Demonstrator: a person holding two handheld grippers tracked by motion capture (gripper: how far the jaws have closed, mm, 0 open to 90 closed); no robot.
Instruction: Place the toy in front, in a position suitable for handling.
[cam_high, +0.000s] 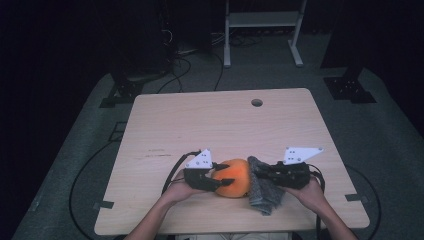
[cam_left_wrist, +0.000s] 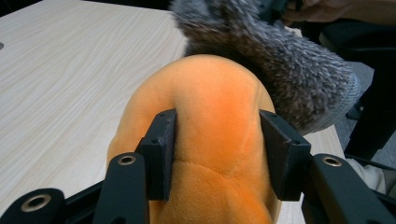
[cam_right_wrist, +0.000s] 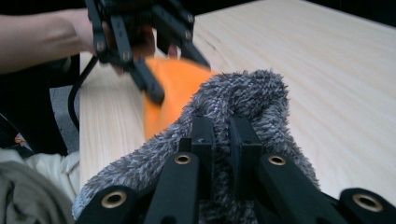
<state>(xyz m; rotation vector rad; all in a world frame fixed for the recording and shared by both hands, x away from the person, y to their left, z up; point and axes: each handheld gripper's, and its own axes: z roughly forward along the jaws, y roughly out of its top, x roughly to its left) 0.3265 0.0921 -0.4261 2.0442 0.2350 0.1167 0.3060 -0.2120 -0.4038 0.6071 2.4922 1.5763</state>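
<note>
Left gripper (cam_high: 216, 176) pinches a soft orange plush ball (cam_high: 234, 177) at the wooden table's (cam_high: 220, 120) six o'clock edge. Its pads (cam_left_wrist: 161, 151) dent yielding plush. Right gripper (cam_right_wrist: 221, 140) clamps a light, limp grey fuzzy sock (cam_right_wrist: 243, 95) by its fold.

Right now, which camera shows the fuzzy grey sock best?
The right gripper view: the grey sock sits close up, pinched in the right gripper. The left gripper view shows part of it behind the orange plush toy. In the high view it's small.

Fuzzy grey cloth (cam_high: 263, 187), orange plush (cam_high: 234, 178)
</note>
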